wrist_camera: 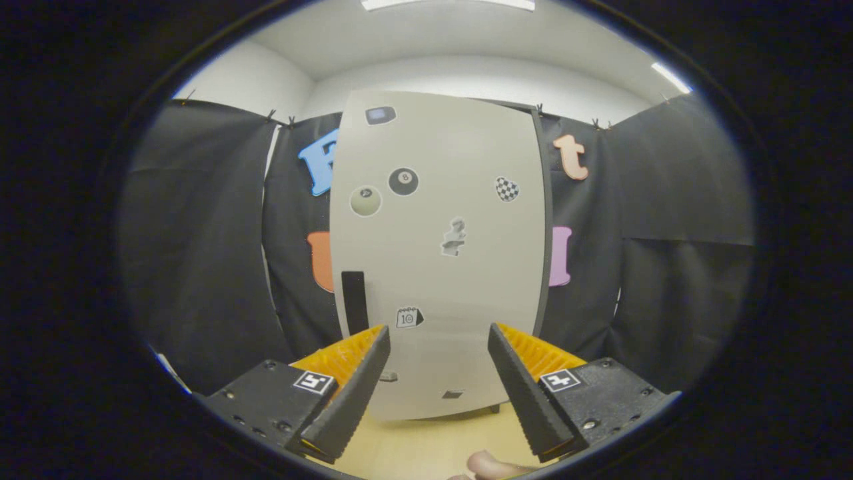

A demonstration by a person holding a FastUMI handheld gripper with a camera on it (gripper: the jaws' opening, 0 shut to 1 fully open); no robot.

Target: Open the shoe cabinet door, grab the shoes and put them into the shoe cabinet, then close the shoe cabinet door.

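A tall pale shoe cabinet [436,253] stands straight ahead of the fingers against the black cloth wall. Its door is shut and carries several stickers. A dark vertical handle [354,301] sits near the door's left edge, just above my left fingertip. My gripper [438,337] is open with nothing between its fingers, and the lower part of the door shows in the gap. The cabinet stands on a light wooden floor [426,443]. The rounded pale tip of something [490,465] pokes in low down, just beneath the right finger.
Black cloth walls [200,253] close in the booth on both sides of the cabinet. White walls and ceiling lights [446,4] show above the cloth.
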